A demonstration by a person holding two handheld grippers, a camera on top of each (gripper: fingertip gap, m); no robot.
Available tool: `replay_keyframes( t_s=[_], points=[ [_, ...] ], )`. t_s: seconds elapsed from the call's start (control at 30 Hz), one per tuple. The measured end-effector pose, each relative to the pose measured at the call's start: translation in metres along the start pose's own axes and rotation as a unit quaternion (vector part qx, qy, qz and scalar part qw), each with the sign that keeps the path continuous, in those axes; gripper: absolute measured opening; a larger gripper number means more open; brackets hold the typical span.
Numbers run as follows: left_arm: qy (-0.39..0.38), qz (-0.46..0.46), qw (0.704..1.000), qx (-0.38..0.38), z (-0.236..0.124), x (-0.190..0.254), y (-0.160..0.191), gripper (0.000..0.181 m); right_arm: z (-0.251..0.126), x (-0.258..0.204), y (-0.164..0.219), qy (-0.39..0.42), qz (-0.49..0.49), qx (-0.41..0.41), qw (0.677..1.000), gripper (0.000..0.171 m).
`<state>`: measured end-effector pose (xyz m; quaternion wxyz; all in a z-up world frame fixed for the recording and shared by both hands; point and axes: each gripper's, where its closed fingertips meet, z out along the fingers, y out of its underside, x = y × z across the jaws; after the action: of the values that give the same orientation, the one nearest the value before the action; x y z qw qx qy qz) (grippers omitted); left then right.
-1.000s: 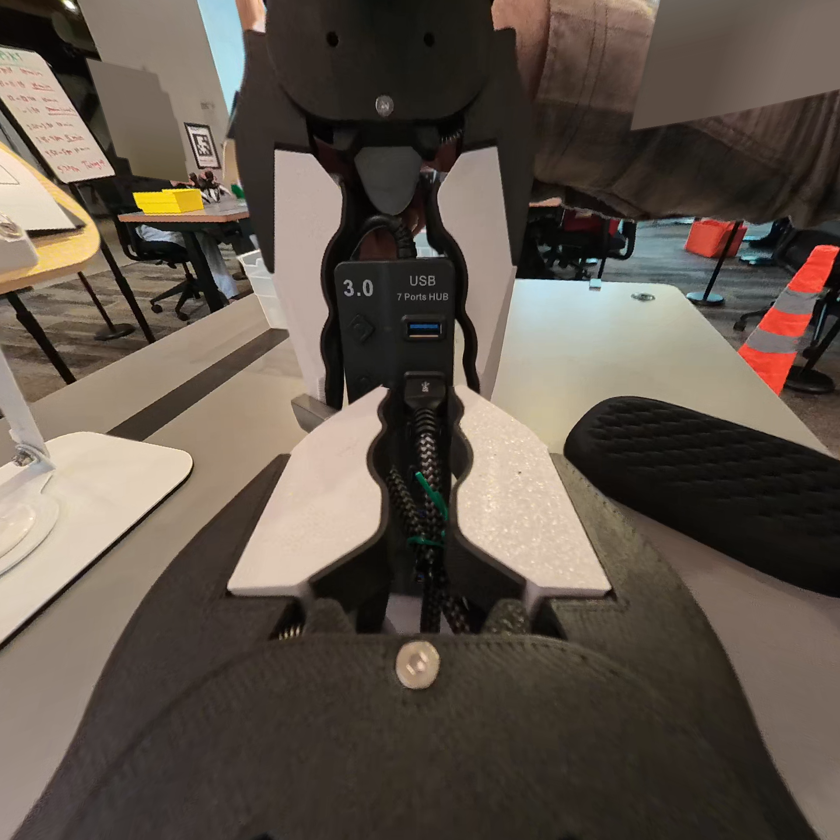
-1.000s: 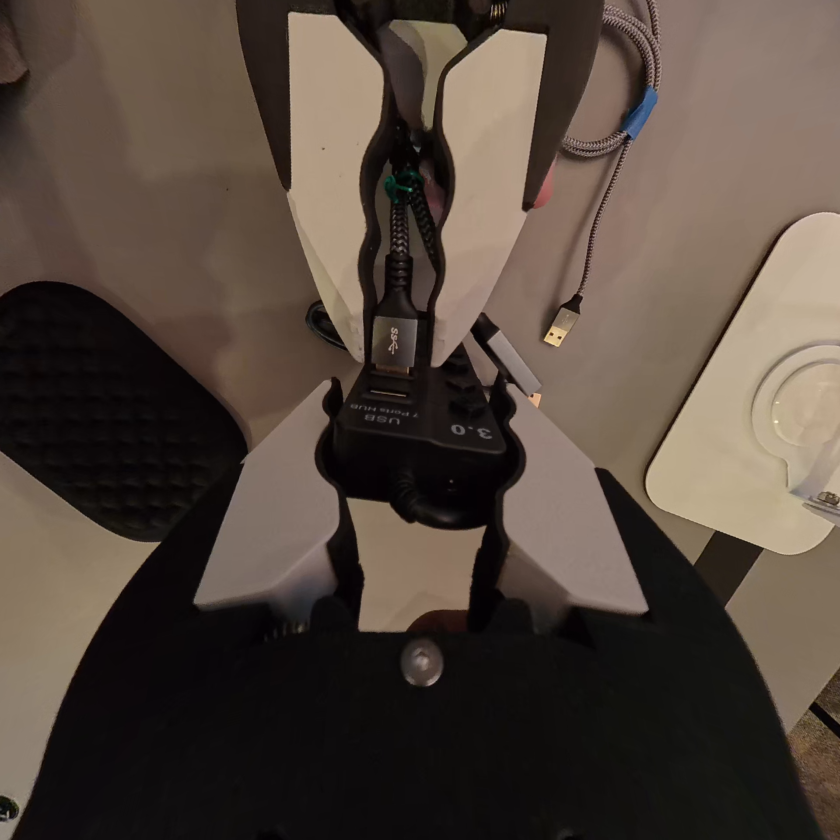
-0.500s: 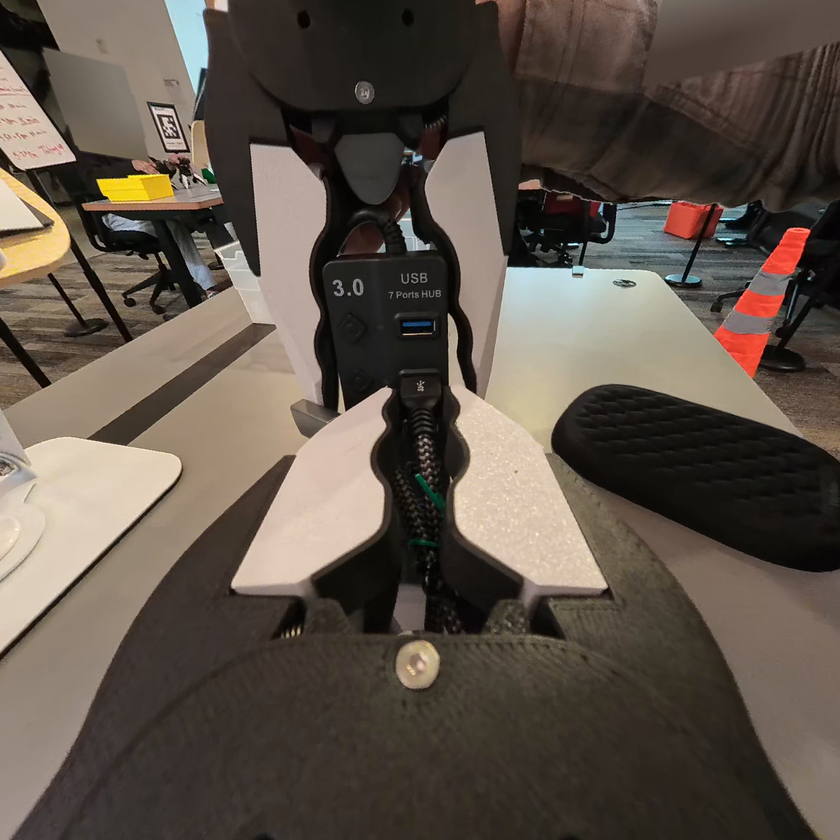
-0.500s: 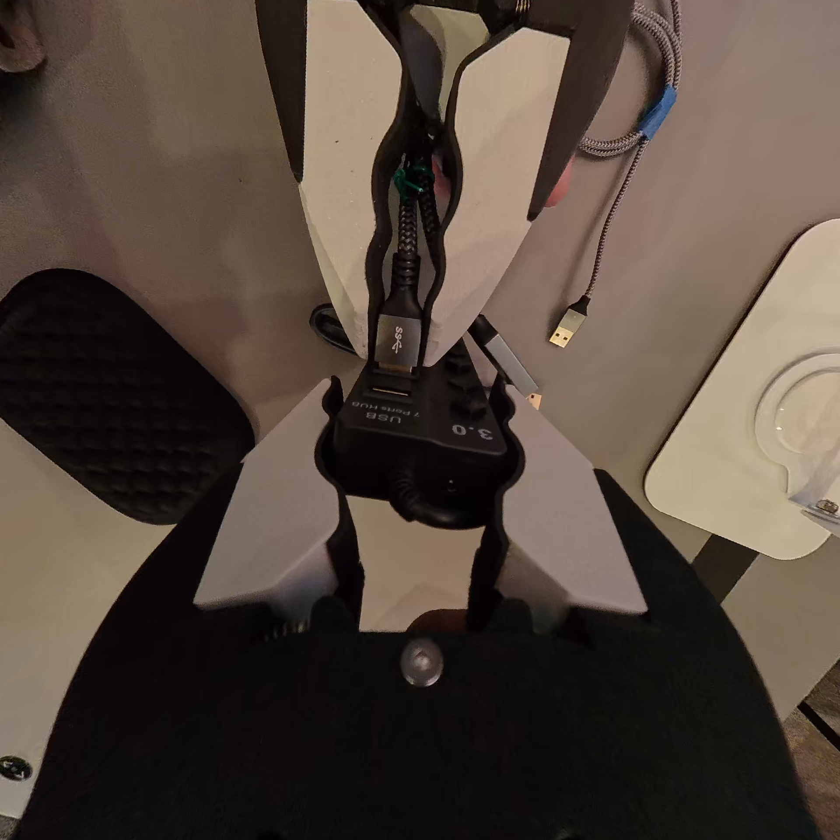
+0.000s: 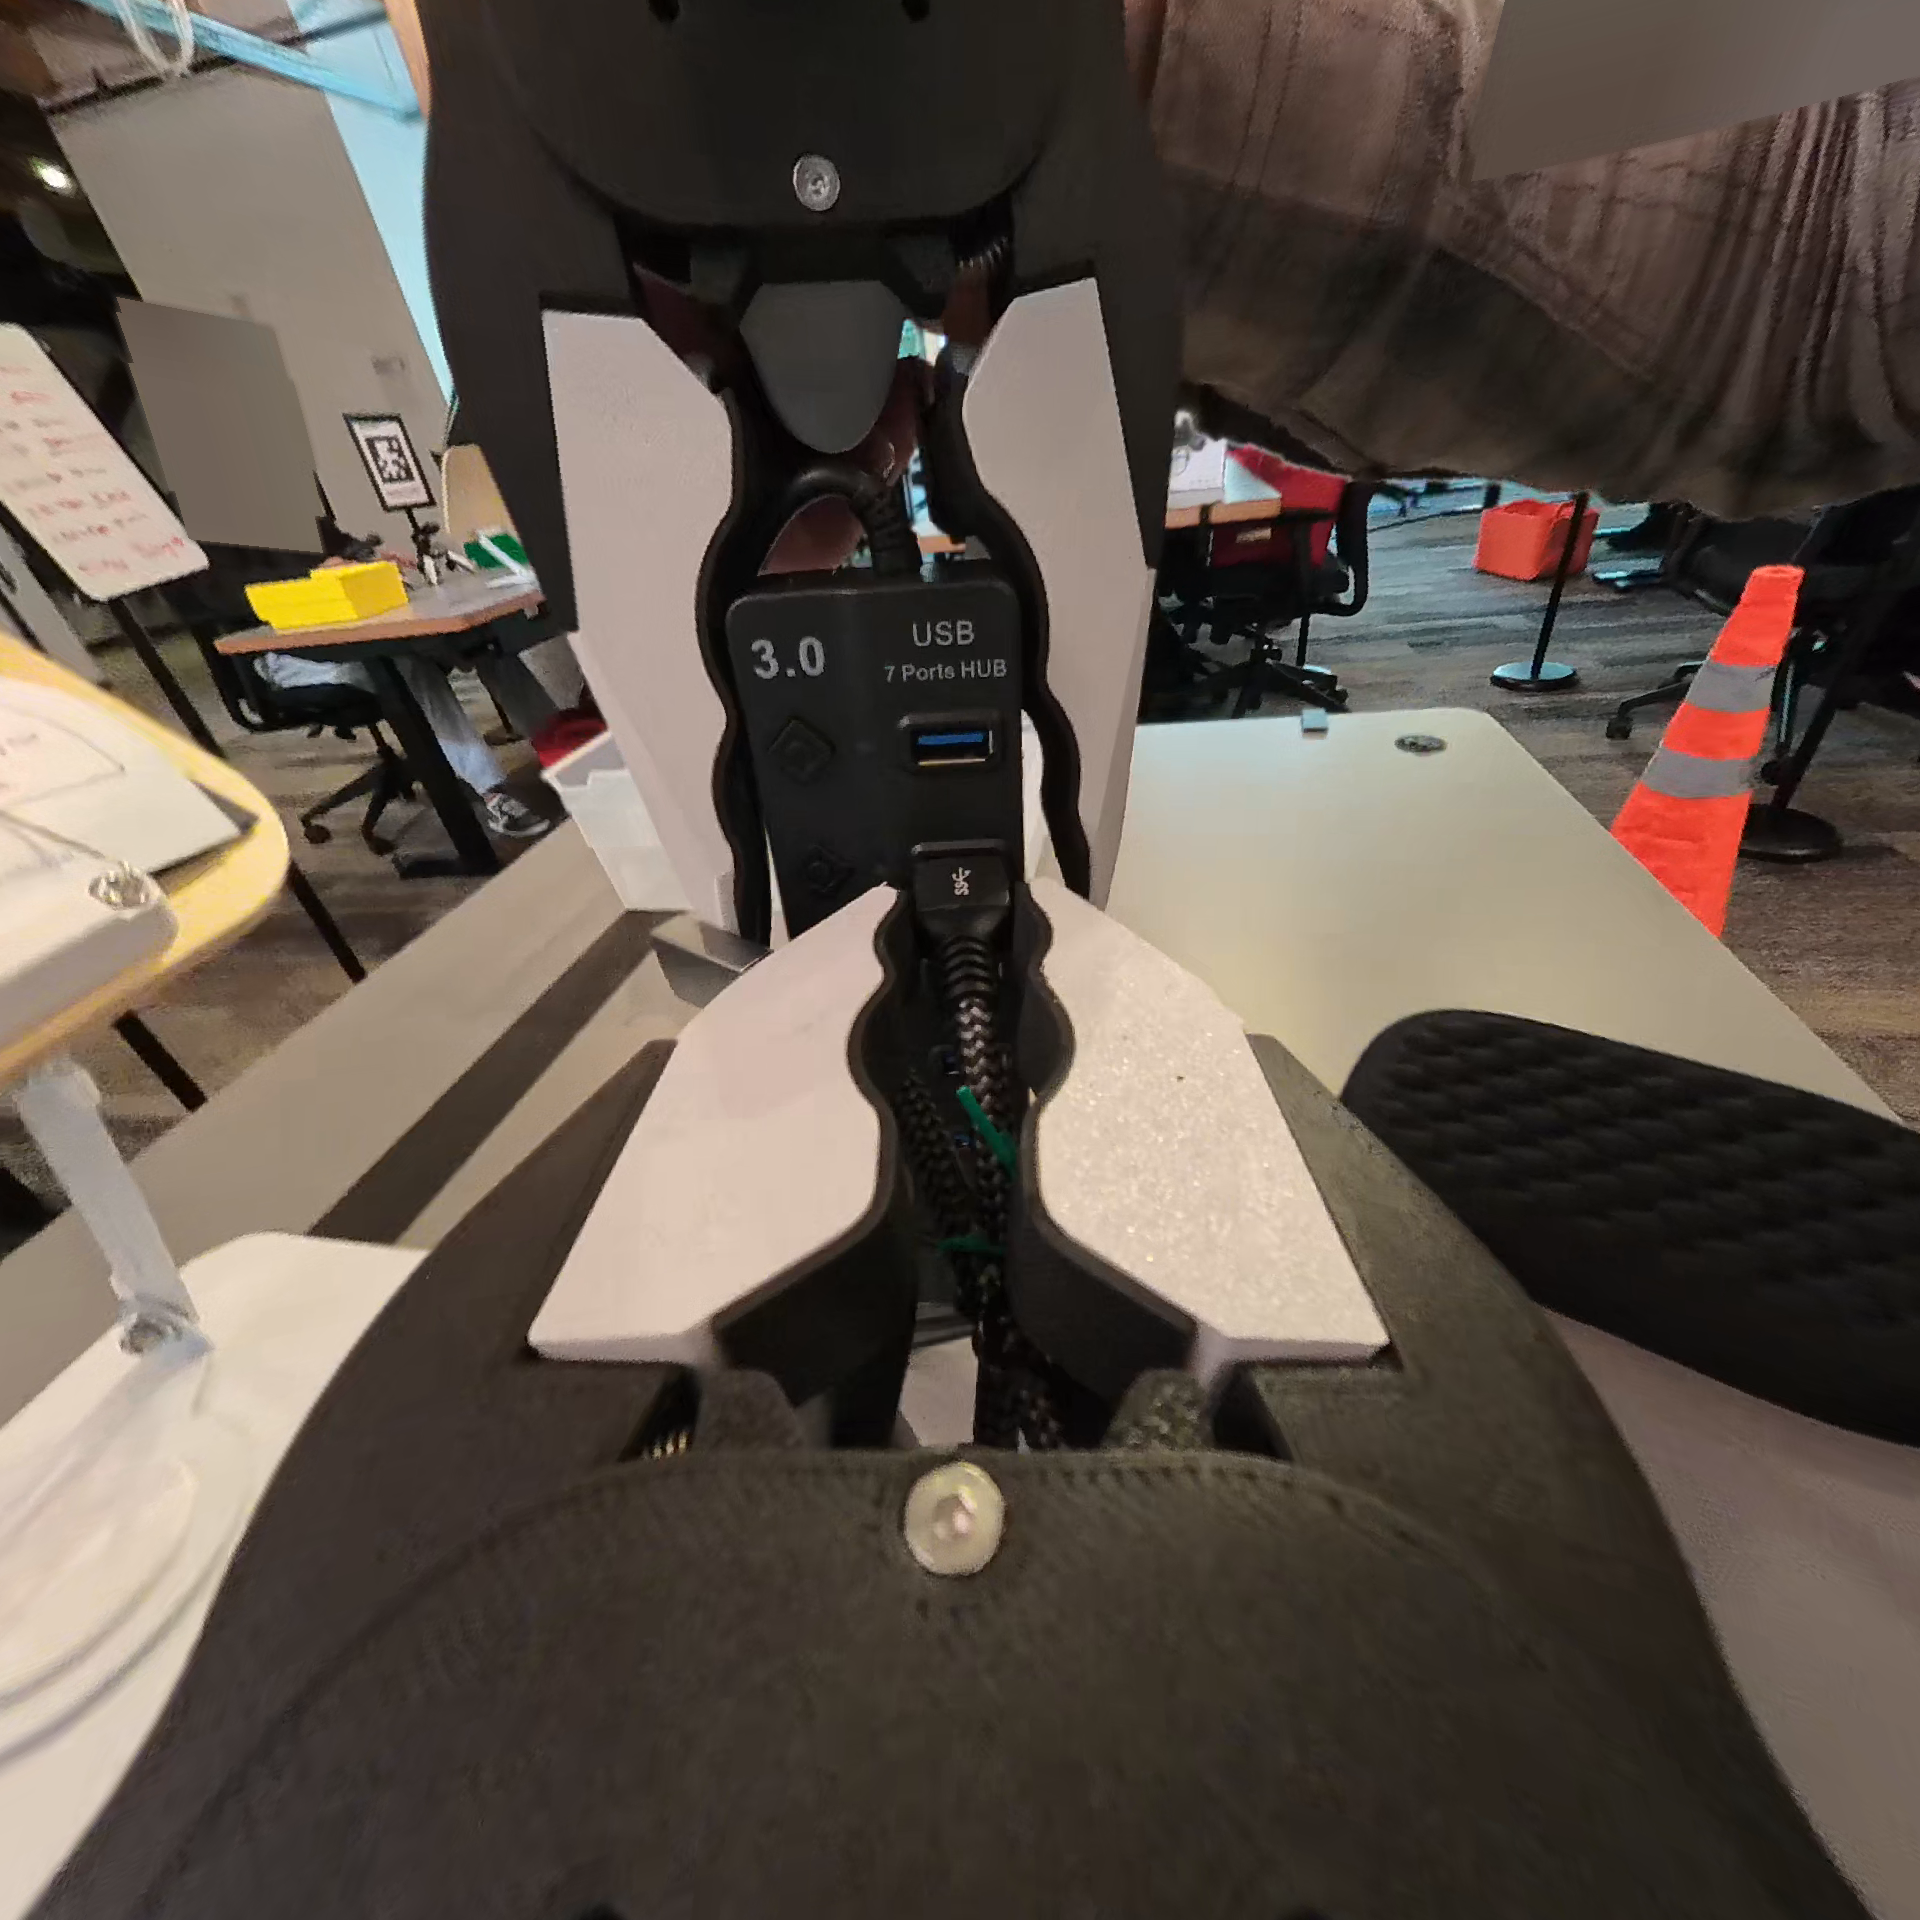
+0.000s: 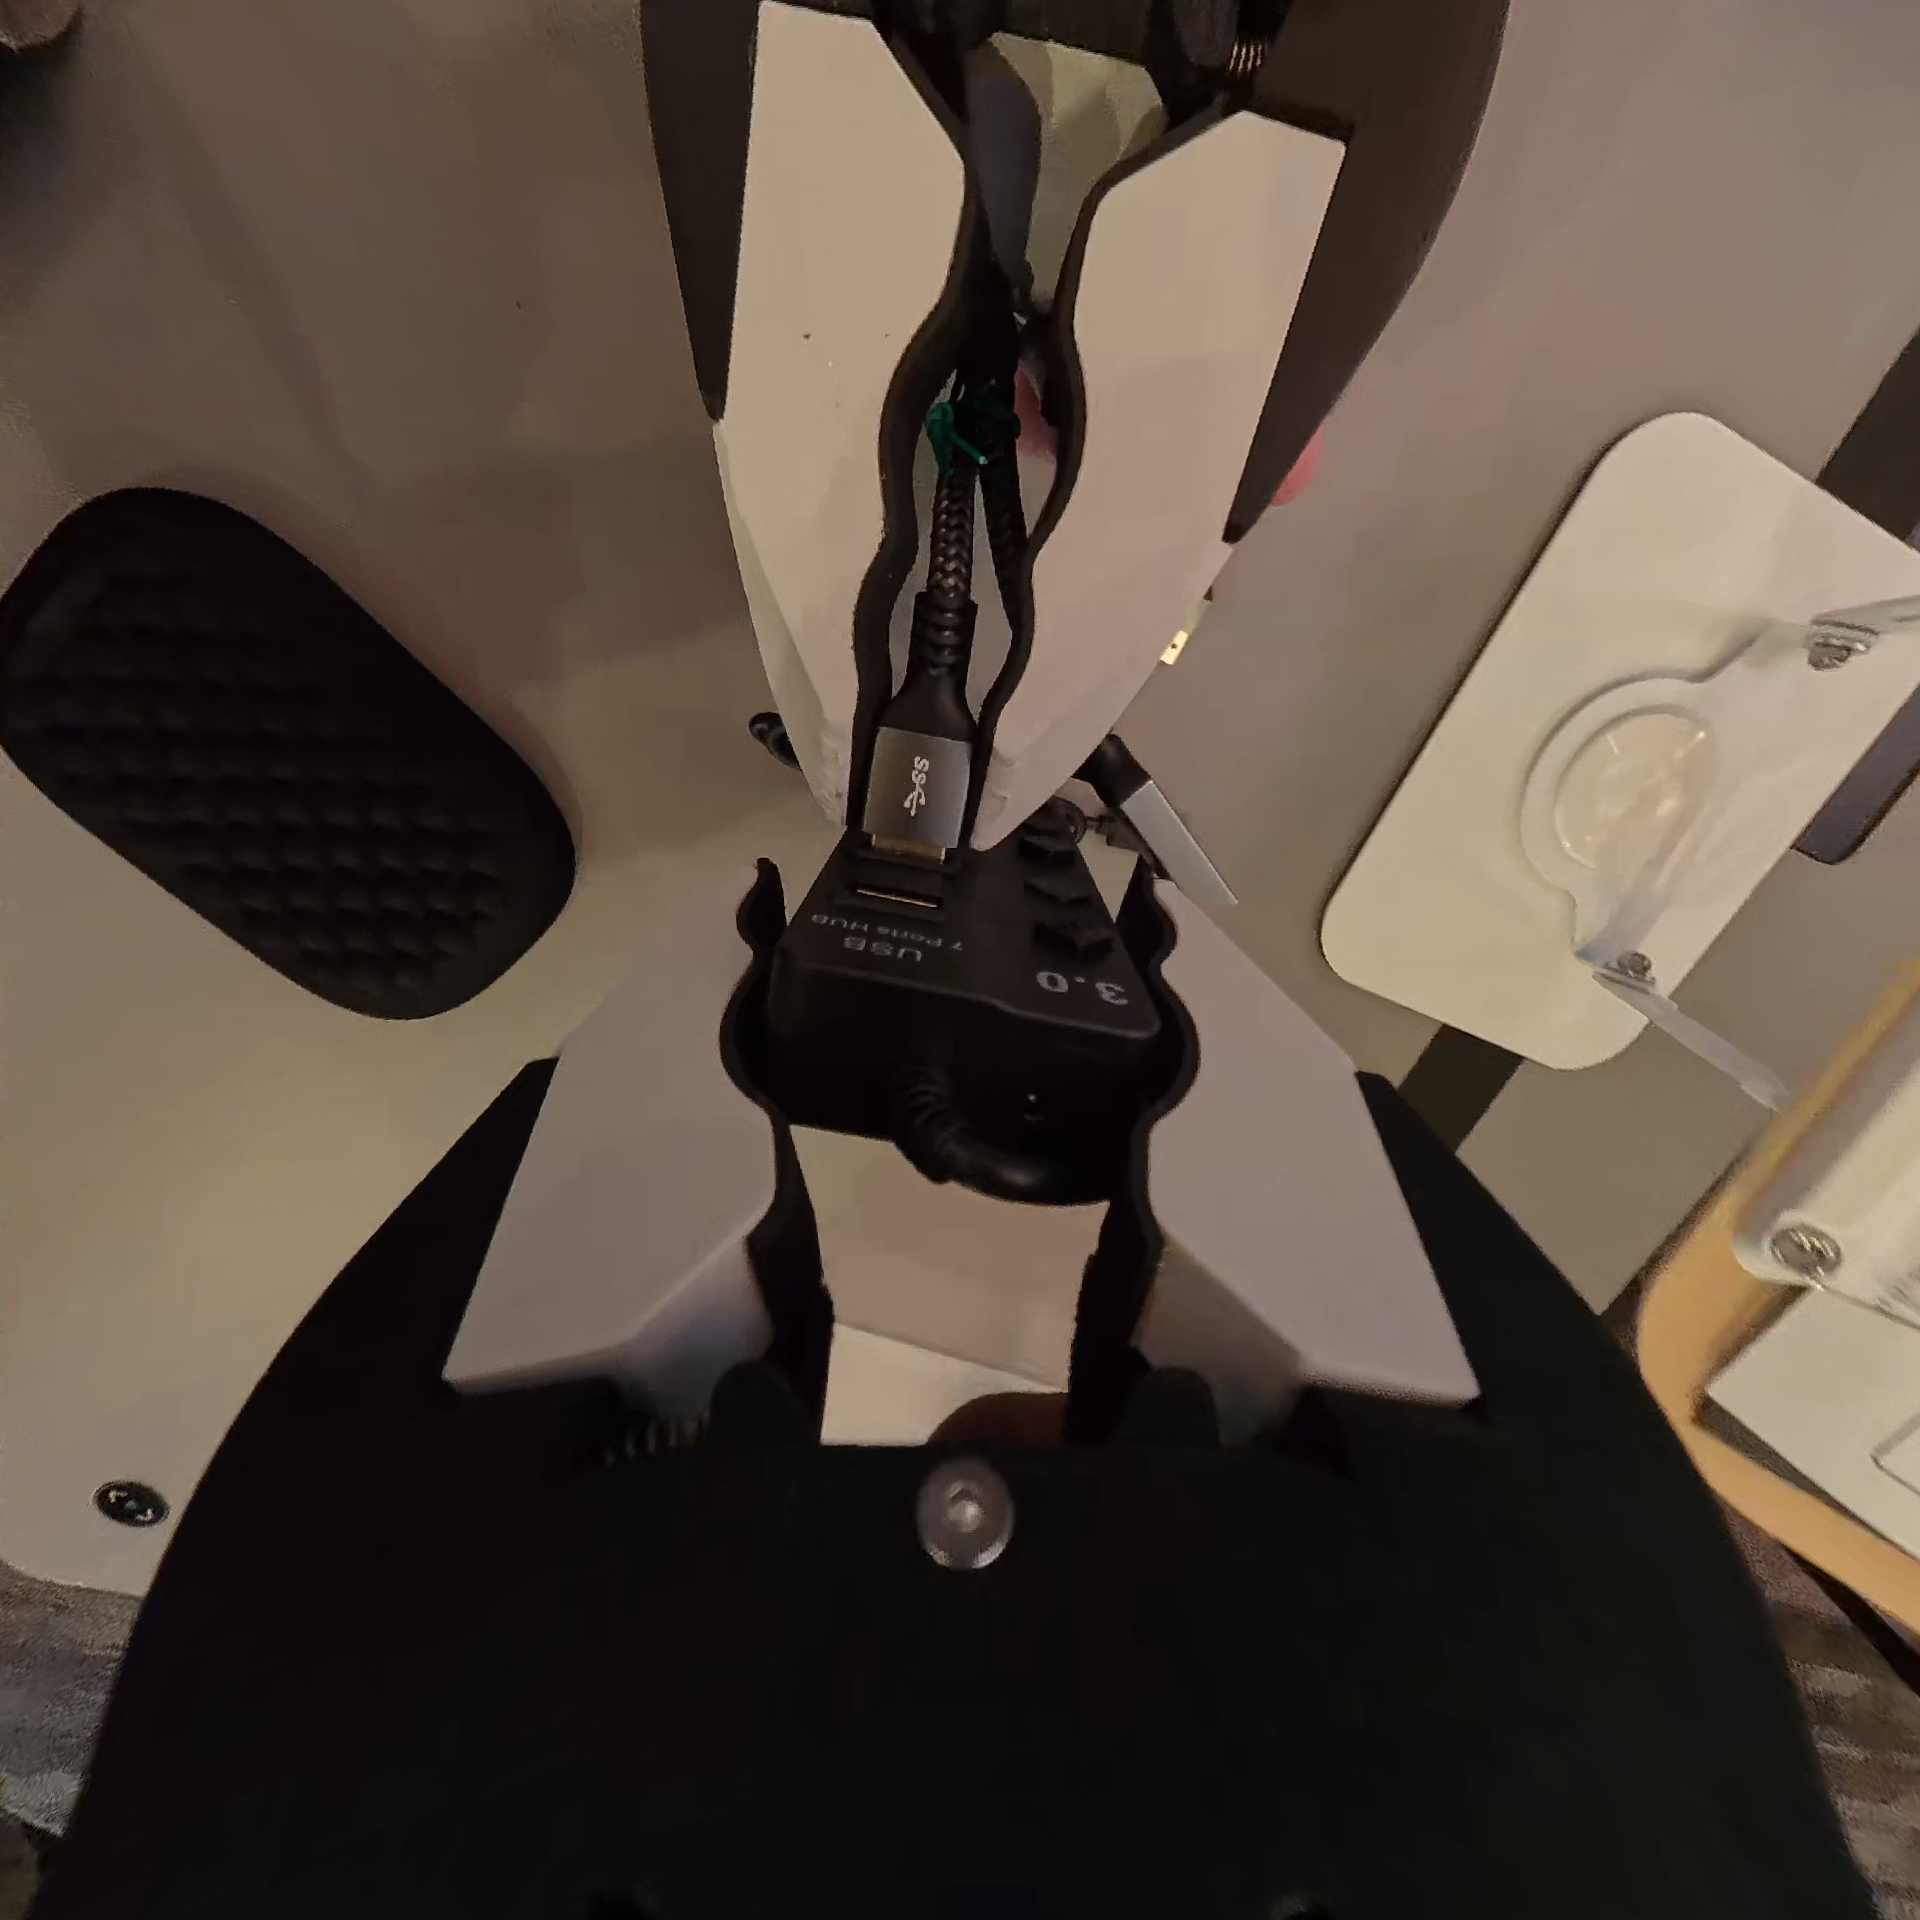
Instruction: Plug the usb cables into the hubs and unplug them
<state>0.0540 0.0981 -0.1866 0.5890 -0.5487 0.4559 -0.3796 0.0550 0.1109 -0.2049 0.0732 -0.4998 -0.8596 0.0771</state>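
Note:
My right gripper (image 6: 956,904) is shut on the end of a black USB hub (image 6: 966,977) and holds it above the table. The hub also shows in the left wrist view (image 5: 873,686), upright between the right gripper's white fingers (image 5: 644,582). My left gripper (image 5: 956,914) is shut on the grey plug (image 5: 961,883) of a black braided USB cable (image 5: 966,1029). The plug (image 6: 920,790) sits in the hub's second port, with a sliver of metal showing. The top blue port (image 5: 951,743) is free.
A black wrist rest (image 5: 1662,1195) lies on the grey table (image 5: 1351,852), left of the hub in the right wrist view (image 6: 260,758). A white stand base (image 6: 1621,748) lies to the right. Another silver plug (image 6: 1174,831) pokes out beside the hub. A sleeve (image 5: 1507,260) hangs above. Left and right tips are no more than a few centimetres apart.
Both grippers have shifted together over the table with the hub and plug still joined. The loose grey cable with blue tape has gone out of the right wrist view.

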Motion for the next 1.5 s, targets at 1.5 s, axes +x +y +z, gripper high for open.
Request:
replay_keyframes(
  t_s=[1.5],
  points=[
    [-0.068, 0.061, 0.996, -0.017, 0.019, -0.02, -0.013, 0.016, -0.015, 0.018, 0.025, 0.044, 0.069, -0.055, 0.995, 0.067]
  ],
)
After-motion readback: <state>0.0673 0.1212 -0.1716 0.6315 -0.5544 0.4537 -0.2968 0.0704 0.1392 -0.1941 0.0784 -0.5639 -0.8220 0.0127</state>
